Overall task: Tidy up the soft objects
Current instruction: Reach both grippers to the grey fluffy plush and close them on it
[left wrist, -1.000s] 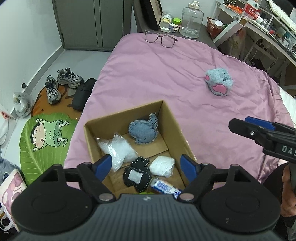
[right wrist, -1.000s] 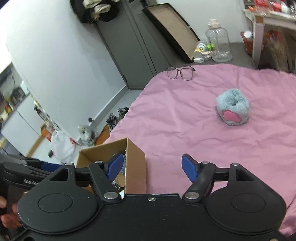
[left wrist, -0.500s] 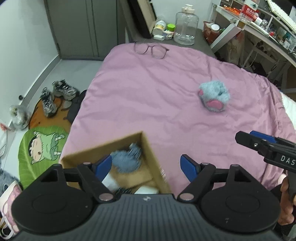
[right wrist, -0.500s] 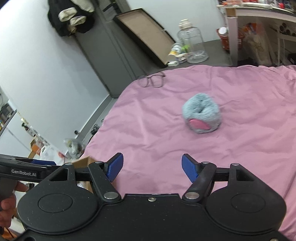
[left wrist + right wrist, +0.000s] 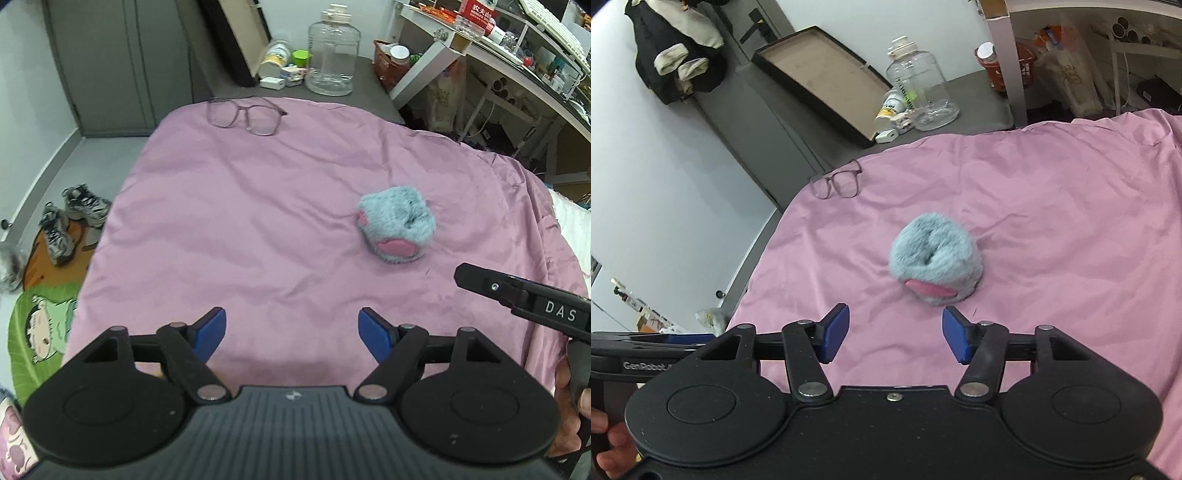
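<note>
Item under task: fluffy blue plush paw [image 5: 936, 264], pink pads facing the right camera, lying alone on the pink bedcover [image 5: 1071, 229], roughly mid-bed
Right tool [image 5: 894, 338]: spread wide, empty, blue fingertips [image 5: 836, 328] just short of the paw and lined up with it
Left tool [image 5: 291, 334]: spread wide, empty, held over bare cover, the paw well ahead and to its right
Step judged: right-hand approach for a pick-up; grasp not yet made
Destination: no container shows in either view, so the drop point cannot be confirmed
Risk 1: long pile may let the fingertips close on fur alone, and the paw would slip out on lifting; cause is too shallow a reach
Risk 2: the loose, wrinkled cover may be pinched with the toy; cause is descending too low before closing
Risk 3: the soft body may roll or be pushed away; cause is one fingertip touching first
Risk 4: the two tools are near each other on the right side; crossing paths could knock them together
Bystander item: glasses [image 5: 245, 116] at the far edge of the bed, well apart from the paw, low exposure
</note>
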